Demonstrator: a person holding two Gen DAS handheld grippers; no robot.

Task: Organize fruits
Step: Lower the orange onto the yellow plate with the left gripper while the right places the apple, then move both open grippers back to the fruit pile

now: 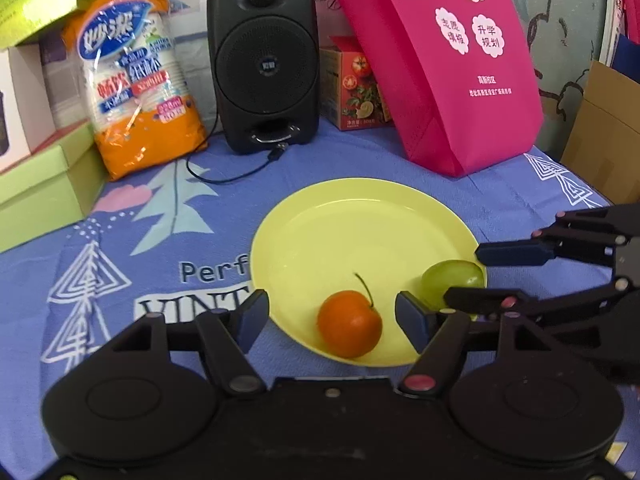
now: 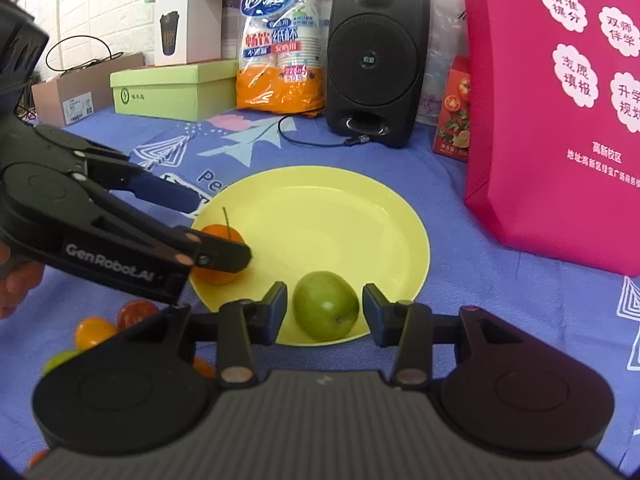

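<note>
A yellow plate (image 1: pixel 360 224) (image 2: pixel 320 216) lies on the blue cloth. An orange fruit with a stem (image 1: pixel 349 323) (image 2: pixel 228 236) rests on its near left part. A green fruit (image 1: pixel 452 280) (image 2: pixel 325 311) rests on its near right rim. My left gripper (image 1: pixel 334 320) is open, its fingers either side of the orange fruit without touching it; it also shows in the right wrist view (image 2: pixel 208 224). My right gripper (image 2: pixel 325 312) is open around the green fruit, with gaps on both sides; it also shows in the left wrist view (image 1: pixel 472 276).
More small fruits, orange, red and green (image 2: pixel 96 330), lie on the cloth left of the plate. A black speaker (image 1: pixel 262 56), a paper cup pack (image 1: pixel 136 80), a pink bag (image 1: pixel 440 64), green boxes (image 2: pixel 176 88) and cartons line the back.
</note>
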